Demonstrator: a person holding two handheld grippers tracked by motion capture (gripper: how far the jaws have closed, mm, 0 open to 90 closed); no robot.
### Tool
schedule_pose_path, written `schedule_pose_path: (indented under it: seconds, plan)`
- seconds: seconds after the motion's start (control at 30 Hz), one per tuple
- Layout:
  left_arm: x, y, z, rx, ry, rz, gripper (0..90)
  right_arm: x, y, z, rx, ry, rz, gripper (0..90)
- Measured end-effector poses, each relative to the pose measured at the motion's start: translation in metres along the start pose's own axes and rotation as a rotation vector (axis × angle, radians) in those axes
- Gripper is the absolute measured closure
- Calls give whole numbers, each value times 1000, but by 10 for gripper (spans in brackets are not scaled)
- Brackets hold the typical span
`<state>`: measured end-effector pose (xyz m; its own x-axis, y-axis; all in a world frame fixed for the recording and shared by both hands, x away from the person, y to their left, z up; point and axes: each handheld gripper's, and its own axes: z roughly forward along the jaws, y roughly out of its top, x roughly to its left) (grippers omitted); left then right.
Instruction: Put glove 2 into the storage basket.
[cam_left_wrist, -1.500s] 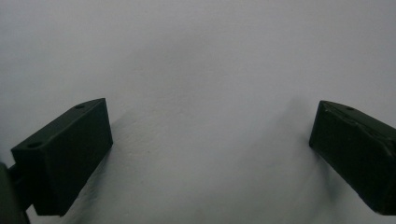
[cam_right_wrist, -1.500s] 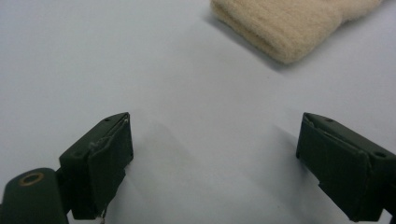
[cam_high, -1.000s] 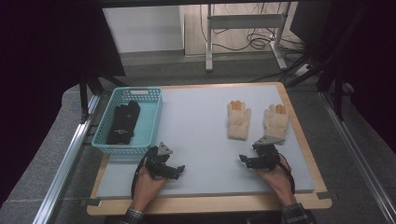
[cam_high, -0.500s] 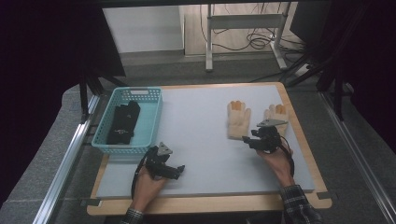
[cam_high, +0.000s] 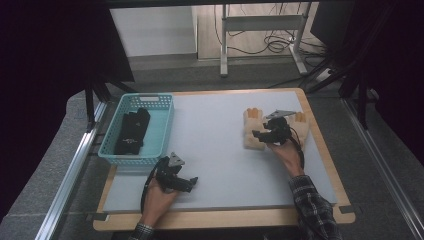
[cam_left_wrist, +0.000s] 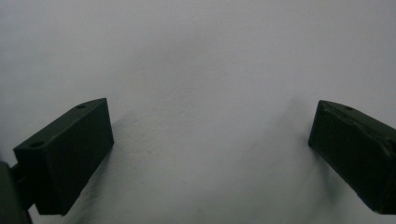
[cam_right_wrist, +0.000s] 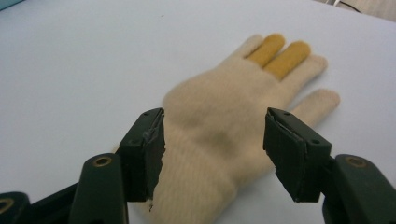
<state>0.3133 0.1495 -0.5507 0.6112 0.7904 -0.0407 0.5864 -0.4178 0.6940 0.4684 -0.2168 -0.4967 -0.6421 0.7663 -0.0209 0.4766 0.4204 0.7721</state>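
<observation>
The right gripper (cam_right_wrist: 212, 149) was held open astride the glove (cam_right_wrist: 224, 140) at centre frame, having just widened; closing was called for next.

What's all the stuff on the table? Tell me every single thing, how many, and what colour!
cream gloves: 2, cream with some yellow fingers, lying flat at the table's right; one left of the right gripper, the other at its right
basket: 1, turquoise plastic, at the table's left edge
black gloves: dark bundle, count unclear, inside the basket
table: 1, pale grey top with wooden border
metal stand: 1, grey, on the floor beyond the table
left gripper: 1, black, jaws open over bare table, near front
right gripper: 1, black, jaws just been opening, open astride a cream glove
hands: 2, holding the grippers; the right sleeve is plaid
</observation>
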Motion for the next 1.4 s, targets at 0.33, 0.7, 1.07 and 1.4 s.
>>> schedule_pose_path:
  seconds: [0.33,0.7,1.07,1.4]
  plan:
    - [0,0,0,0,0,0,3,-6,14,34,23,-1,-24,309]
    - [0,0,0,0,1,1,3,-1,12,58,92,-4,-75,389]
    - [0,0,0,0,2,3,5,2,16,51,123,17,-60,568]
    - [0,0,0,3,1,6,5,21,26,9,26,79,-48,564]
